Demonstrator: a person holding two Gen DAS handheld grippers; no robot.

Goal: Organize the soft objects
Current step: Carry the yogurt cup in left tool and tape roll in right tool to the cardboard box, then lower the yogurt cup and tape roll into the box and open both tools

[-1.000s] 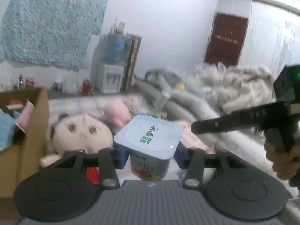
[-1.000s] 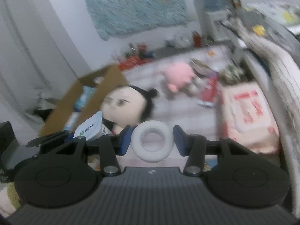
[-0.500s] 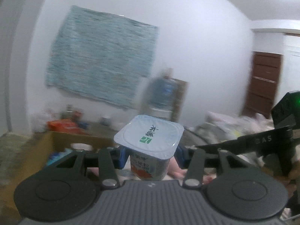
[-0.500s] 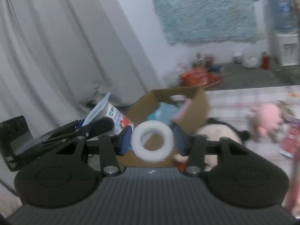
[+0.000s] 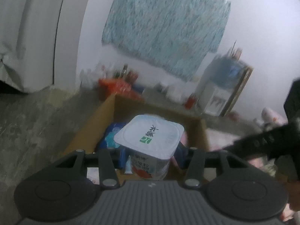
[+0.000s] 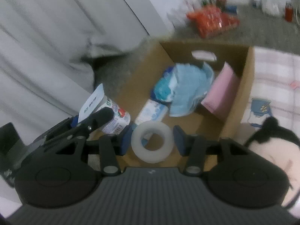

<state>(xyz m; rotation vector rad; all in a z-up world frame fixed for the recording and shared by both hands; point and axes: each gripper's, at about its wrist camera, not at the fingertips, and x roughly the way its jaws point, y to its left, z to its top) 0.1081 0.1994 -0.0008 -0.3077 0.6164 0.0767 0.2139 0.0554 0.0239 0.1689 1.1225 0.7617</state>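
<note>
Currently you hold one item in each tool, both poised over the cardboard box (image 6: pixel 241 86) that fills the centre of the right wrist view. Left gripper (image 5: pixel 150 154): clamped on a yogurt cup (image 5: pixel 150 138), which sits upright between the blue pads at lower centre of the left wrist view, its foil lid facing the camera. Right gripper (image 6: pixel 151 142): closed on a white soft ring (image 6: pixel 151 144), held at lower centre of the right wrist view with both pads touching its sides.

Done so far, judging by the contents: the box already holds a light blue bundle (image 6: pixel 187 90), a pink flat piece (image 6: pixel 221 91) leaning against its right wall, and a small printed pack (image 6: pixel 151 112) on its floor.

Left to do: neither carried item has been released yet; each appears to hang above the box opening rather than inside it. A plush doll (image 6: pixel 268 150) lies outside the box at the right edge of the right wrist view, and so probably awaits collection. Blur hides the finer detail of the far floor clutter.
</note>
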